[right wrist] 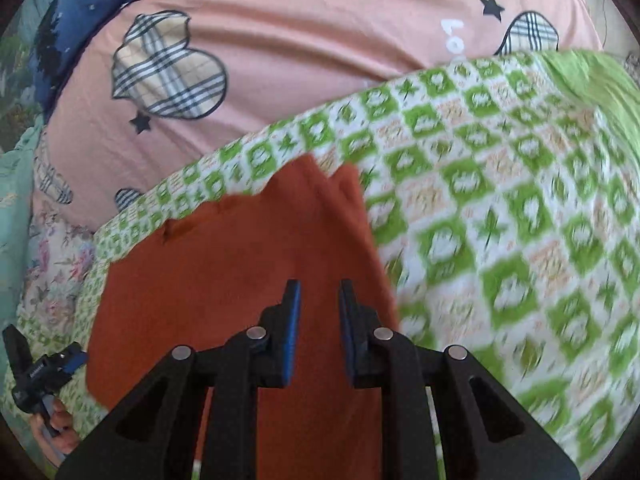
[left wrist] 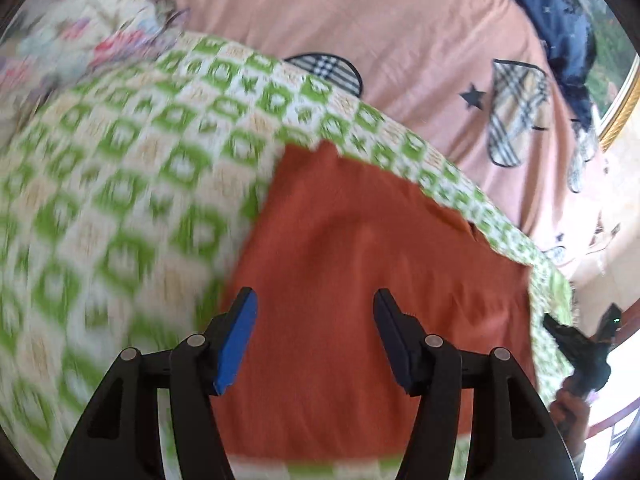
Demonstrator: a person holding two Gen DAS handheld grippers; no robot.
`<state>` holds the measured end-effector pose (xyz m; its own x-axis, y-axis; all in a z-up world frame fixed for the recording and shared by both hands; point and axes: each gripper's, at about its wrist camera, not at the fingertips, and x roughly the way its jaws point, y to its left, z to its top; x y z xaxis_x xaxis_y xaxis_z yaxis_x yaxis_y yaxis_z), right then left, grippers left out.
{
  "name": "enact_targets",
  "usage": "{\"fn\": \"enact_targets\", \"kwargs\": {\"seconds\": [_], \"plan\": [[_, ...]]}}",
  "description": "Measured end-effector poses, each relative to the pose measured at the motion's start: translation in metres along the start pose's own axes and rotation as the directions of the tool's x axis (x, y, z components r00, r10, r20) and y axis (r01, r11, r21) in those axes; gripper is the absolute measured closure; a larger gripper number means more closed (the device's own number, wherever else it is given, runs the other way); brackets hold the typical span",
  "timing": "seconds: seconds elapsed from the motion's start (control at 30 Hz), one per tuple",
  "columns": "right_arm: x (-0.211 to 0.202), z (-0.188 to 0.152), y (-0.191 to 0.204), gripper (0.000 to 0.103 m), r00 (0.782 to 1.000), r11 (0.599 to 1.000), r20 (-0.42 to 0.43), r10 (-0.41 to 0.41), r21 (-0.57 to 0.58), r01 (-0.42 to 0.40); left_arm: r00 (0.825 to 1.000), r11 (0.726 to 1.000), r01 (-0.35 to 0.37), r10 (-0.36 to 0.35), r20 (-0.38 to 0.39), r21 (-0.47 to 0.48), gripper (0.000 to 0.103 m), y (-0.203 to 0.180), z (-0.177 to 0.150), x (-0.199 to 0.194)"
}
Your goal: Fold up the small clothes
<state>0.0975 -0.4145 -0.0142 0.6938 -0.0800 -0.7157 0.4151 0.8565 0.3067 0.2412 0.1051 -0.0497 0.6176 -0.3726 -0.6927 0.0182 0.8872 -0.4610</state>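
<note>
We hold both tongs above the orange garment [left wrist: 360, 248], laid flat on the green-checked cloth [left wrist: 120, 184] over the bed for folding: left tongs [left wrist: 316, 340] released w/ wide gap, right tongs [right wrist: 319, 332] nearly clenched, grasping nothing.

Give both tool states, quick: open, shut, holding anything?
Left tool: open, empty, above the orange cloth.
Right tool: jaws narrowly apart, nothing between them.

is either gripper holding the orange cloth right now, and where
Nothing is held: the left gripper and right gripper both stand open above the orange cloth.
</note>
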Motion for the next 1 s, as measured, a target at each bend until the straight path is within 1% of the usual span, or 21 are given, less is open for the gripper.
{"fn": "enact_targets", "kwargs": {"seconds": [0.07, 0.13, 0.23, 0.33, 0.4, 0.53, 0.7, 0.83, 0.9, 0.93, 0.97, 1.0], "plan": [[-0.003, -0.023, 0.007, 0.082, 0.999, 0.999, -0.027, 0.036, 0.005, -0.036, 1.0, 0.999, 0.015, -0.016, -0.013, -0.028, 0.033, -0.011, -0.021, -0.004], [-0.006, -0.044, 0.011, 0.079, 0.997, 0.998, -0.052, 0.062, 0.02, -0.061, 0.999, 0.998, 0.032, -0.034, -0.034, -0.057, 0.033, -0.013, -0.047, -0.01], [-0.008, -0.073, 0.016, 0.077, 0.992, 0.996, -0.091, 0.085, 0.035, -0.082, 0.997, 0.995, 0.038, -0.044, -0.067, -0.09, 0.033, -0.015, -0.077, -0.013], [-0.012, -0.09, 0.021, 0.077, 0.989, 0.995, -0.111, 0.095, 0.044, -0.091, 0.995, 0.994, 0.031, -0.041, -0.092, -0.102, 0.033, -0.015, -0.092, -0.01], [-0.018, -0.097, 0.023, 0.076, 0.988, 0.994, -0.113, 0.106, 0.045, -0.101, 0.994, 0.991, 0.03, -0.043, -0.099, -0.129, 0.033, -0.011, -0.098, -0.006], [-0.027, -0.096, 0.025, 0.074, 0.988, 0.994, -0.108, 0.109, 0.037, -0.105, 0.996, 0.979, 0.048, -0.062, -0.064, -0.2, 0.032, 0.0, -0.097, -0.002], [-0.032, -0.093, 0.026, 0.071, 0.989, 0.994, -0.101, 0.108, 0.026, -0.105, 0.999, 0.966, 0.034, -0.034, 0.004, -0.257, 0.033, 0.015, -0.074, 0.01], [-0.028, -0.089, 0.025, 0.071, 0.989, 0.994, -0.102, 0.111, 0.026, -0.109, 0.999, 0.958, 0.019, -0.009, 0.037, -0.286, 0.035, 0.021, -0.051, 0.024], [-0.023, -0.085, 0.024, 0.071, 0.989, 0.994, -0.108, 0.104, 0.027, -0.102, 0.998, 0.96, -0.007, 0.023, 0.052, -0.279, 0.043, 0.02, -0.041, 0.028], [-0.02, -0.082, 0.023, 0.071, 0.988, 0.995, -0.112, 0.102, 0.026, -0.1, 0.998, 0.964, -0.031, 0.046, 0.05, -0.266, 0.059, 0.019, -0.037, 0.03], [-0.017, -0.078, 0.021, 0.071, 0.988, 0.995, -0.117, 0.103, 0.029, -0.1, 0.998, 0.967, -0.041, 0.054, 0.045, -0.252, 0.081, 0.018, -0.034, 0.031], [-0.016, -0.074, 0.02, 0.071, 0.988, 0.995, -0.117, 0.103, 0.029, -0.1, 0.998, 0.971, -0.034, 0.045, 0.042, -0.236, 0.087, 0.015, -0.031, 0.032]]}}
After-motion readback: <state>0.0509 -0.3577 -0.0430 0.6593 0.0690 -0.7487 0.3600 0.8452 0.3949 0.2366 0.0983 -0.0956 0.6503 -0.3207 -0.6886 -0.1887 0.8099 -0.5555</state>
